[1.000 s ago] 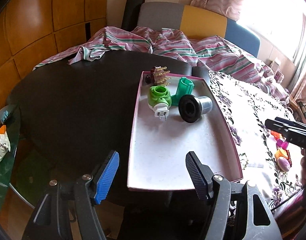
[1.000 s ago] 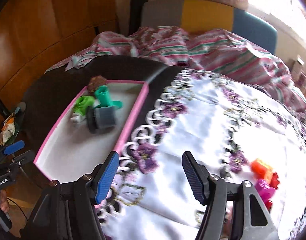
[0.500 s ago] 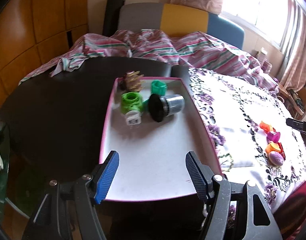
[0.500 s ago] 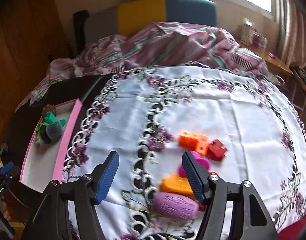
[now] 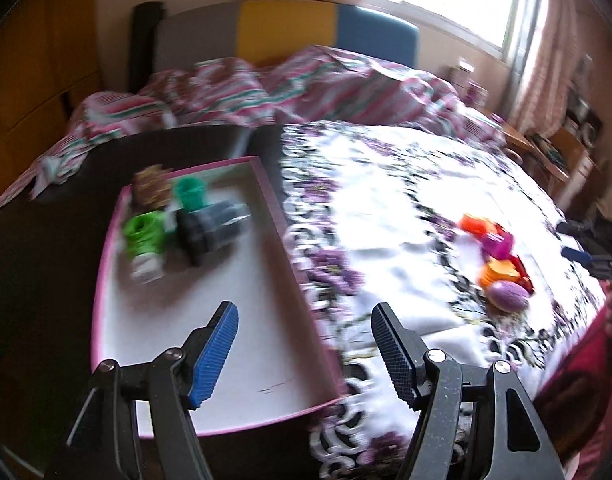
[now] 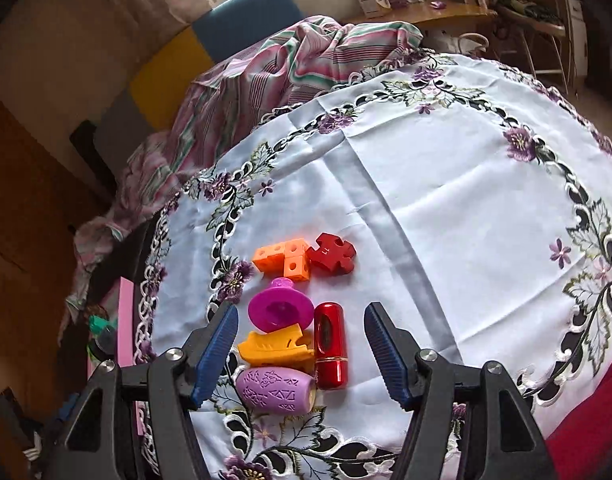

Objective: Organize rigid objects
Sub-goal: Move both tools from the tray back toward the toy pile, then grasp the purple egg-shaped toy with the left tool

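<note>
Round table under an embroidered cloth (image 6: pixel 445 184), right gripper (image 6: pixel 302 346) angled down, fingers apart and empty over six toys (image 6: pixel 284 350), left gripper (image 5: pixel 306 350) likewise parted above pink tray's near edge (image 5: pixel 266 420), four pieces (image 5: pixel 186 224) at its far end.

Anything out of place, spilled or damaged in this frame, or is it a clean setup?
Nothing looks broken or spilled. The oddity is the split: a few pieces lie tipped together in the pink-rimmed tray, while the orange block, red cross piece and red cylinder sit loose on the floral tablecloth.
</note>
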Demonstrator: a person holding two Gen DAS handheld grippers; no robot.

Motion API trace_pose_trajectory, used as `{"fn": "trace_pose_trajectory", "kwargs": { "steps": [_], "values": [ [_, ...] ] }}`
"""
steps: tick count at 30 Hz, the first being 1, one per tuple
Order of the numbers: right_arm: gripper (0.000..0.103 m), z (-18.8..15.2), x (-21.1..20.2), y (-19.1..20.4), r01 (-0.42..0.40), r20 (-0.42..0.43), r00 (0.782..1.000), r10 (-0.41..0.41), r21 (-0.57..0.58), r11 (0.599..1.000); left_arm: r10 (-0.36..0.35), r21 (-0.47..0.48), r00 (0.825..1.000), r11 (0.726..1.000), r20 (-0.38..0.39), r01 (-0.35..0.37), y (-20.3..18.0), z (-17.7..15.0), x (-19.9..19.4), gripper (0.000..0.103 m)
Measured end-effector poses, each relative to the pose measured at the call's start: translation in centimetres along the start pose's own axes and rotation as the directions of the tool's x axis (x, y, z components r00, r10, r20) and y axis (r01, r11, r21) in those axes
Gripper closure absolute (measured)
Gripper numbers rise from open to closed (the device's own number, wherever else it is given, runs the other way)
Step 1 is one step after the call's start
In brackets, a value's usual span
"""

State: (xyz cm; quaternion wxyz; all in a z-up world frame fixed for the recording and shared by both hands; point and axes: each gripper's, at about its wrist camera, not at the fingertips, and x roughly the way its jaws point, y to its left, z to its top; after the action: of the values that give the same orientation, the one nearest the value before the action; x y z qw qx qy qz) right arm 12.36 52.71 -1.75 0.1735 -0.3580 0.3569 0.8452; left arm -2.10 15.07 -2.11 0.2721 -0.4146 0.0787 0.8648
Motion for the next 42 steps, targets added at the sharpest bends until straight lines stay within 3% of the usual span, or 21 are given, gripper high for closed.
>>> {"fn": "trace_pose_trajectory", "kwargs": {
  "steps": [7,12,18,22,30,32,33,37,42],
  "values": [
    [0.036,0.1,-0.4,-0.6,-0.043,0.022,0.999,0.042,0.041,0.998,-0.13,0.106,0.988,0.985,-0.081,0.138,-5.8,0.6,3.1,0.033],
    [0.036,0.1,-0.4,-0.8,-0.063,0.028,0.998,0.062,0.053,0.997,-0.237,0.145,0.959,0.955,-0.155,0.259,-10.5,0.7,4.9,0.033],
    [0.036,0.1,-0.5,-1.1,-0.09,0.039,0.995,0.087,0.065,0.994,-0.299,0.188,0.926,0.92,-0.228,0.344,-16.9,1.2,7.1,0.022],
    [0.036,0.1,-0.7,-1.4,-0.11,0.052,0.993,0.106,0.078,0.991,-0.293,0.21,0.919,0.913,-0.264,0.351,-20.1,1.3,8.8,0.012],
    [0.036,0.2,-0.6,-1.4,-0.135,0.049,0.99,0.131,0.079,0.988,-0.251,0.179,0.918,0.932,-0.308,0.314,-22.6,1.3,11.9,0.012],
    [0.036,0.2,-0.6,-1.5,-0.139,0.051,0.99,0.135,0.082,0.987,-0.233,0.192,0.921,0.934,-0.311,0.301,-22.9,1.2,12.5,0.025],
    [0.036,0.2,-0.6,-1.6,-0.137,0.052,0.99,0.133,0.086,0.987,-0.24,0.198,0.918,0.929,-0.316,0.312,-23.0,1.1,12.6,0.027],
    [0.036,0.2,-0.3,-1.7,-0.117,0.033,0.993,0.114,0.091,0.989,-0.27,0.209,0.92,0.919,-0.283,0.334,-21.7,0.3,11.6,0.027],
    [0.036,0.2,0.3,-1.3,-0.07,-0.003,0.998,0.071,0.076,0.995,-0.253,0.206,0.935,0.929,-0.25,0.307,-17.9,-0.7,9.6,0.027]
  ]
}}
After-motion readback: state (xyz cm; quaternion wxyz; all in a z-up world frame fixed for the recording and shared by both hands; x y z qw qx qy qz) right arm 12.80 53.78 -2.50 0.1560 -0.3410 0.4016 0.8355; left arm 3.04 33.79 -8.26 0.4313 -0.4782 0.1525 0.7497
